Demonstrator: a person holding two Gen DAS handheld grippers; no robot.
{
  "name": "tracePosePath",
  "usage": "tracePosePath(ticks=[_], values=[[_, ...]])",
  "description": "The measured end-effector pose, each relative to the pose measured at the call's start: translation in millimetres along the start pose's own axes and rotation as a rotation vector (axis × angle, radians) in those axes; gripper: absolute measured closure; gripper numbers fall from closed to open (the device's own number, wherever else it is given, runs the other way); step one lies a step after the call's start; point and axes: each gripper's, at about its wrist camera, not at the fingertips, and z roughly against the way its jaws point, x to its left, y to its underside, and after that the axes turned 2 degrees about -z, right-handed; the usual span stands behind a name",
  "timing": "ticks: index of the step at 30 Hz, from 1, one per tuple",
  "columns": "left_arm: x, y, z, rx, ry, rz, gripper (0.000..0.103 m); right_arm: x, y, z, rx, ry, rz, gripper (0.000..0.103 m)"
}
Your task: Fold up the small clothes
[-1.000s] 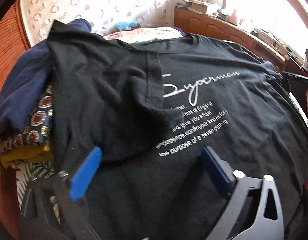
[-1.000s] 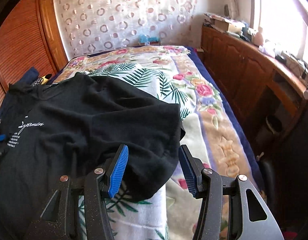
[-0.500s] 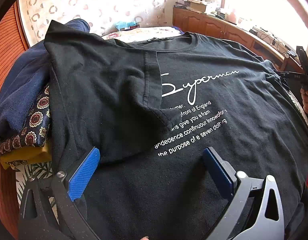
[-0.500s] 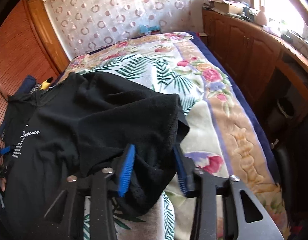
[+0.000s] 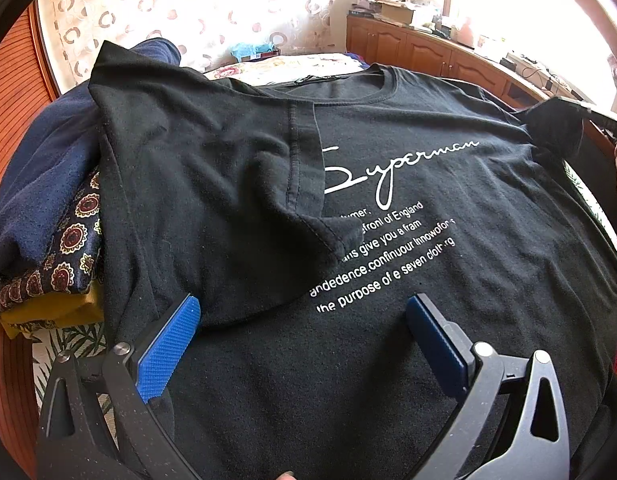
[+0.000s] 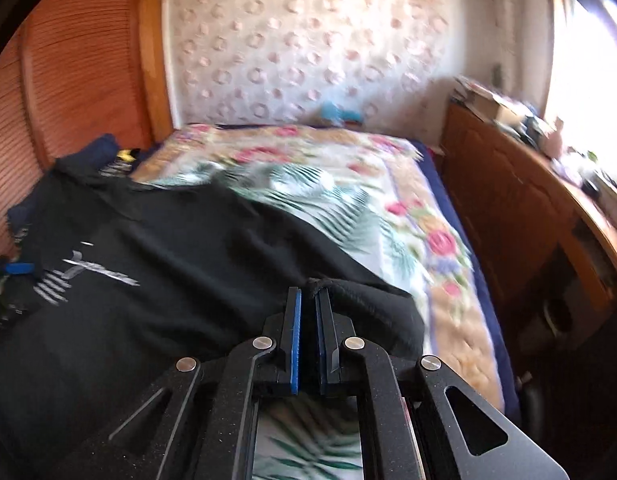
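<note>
Left wrist view: black T-shirt [image 5: 388, 208] spread print-up over the bed, its near body directly under the left gripper [image 5: 304, 320]. Jaws spread wide, blue pads clear of the cloth, nothing between them. One sleeve [image 5: 228, 200] is folded in across the chest, covering the start of the white lettering. Stack of folded clothes [image 5: 56, 248] lies beside the shirt at the left edge, navy piece on top. At the far right the other sleeve [image 5: 556, 128] is raised off the bed; a second ago it lay flat there. Gripper and folded sleeve unchanged.

Right wrist view, blurred: right gripper [image 6: 307, 300] pressed together on the edge of that sleeve [image 6: 348, 300], black cloth pinched between the pads and bunched just past the tips. Rest of the shirt trails away to the left over the floral bedspread [image 6: 388, 208]. A second ago the jaws stood apart either side of the sleeve, which hung lower over the bed edge; now shut and lifted.
</note>
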Motion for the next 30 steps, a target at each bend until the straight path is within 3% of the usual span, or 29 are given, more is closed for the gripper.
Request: tracePosePath(ticks=[5, 10, 15, 17, 19, 26, 30], values=[[0.8, -0.4, 6.7, -0.03, -0.031, 0.014, 0.0, 52.0, -4.9, -2.3, -0.01, -0.115, 0.085, 0.097], [8.2, -1.1, 28.7, -0.117, -0.055, 0.06, 0.0, 84.3, 14.0, -27.2, 0.083, -0.198, 0.12, 0.097], [8.2, -2.8, 48.5, -0.171, -0.052, 0.07, 0.0, 86.7, 37.5, -45.3, 0.172, -0.179, 0.133, 0.093], [6.6, -3.6, 53.8, -0.187, -0.053, 0.066, 0.0, 84.0, 37.3, -44.0, 0.178, -0.171, 0.123, 0.085], [5.5, -4.6, 56.5, -0.2, -0.046, 0.074, 0.0, 79.4, 36.5, -35.2, 0.173, -0.157, 0.11, 0.064], [-7.6, -4.6, 64.6, -0.238, -0.021, 0.071, 0.0, 52.4, 25.5, 21.9, 0.076, -0.104, 0.087, 0.064], [-15.1, -5.4, 64.8, -0.241, -0.009, 0.052, 0.0, 32.5, 30.6, 29.2, 0.083, -0.044, 0.06, 0.064]])
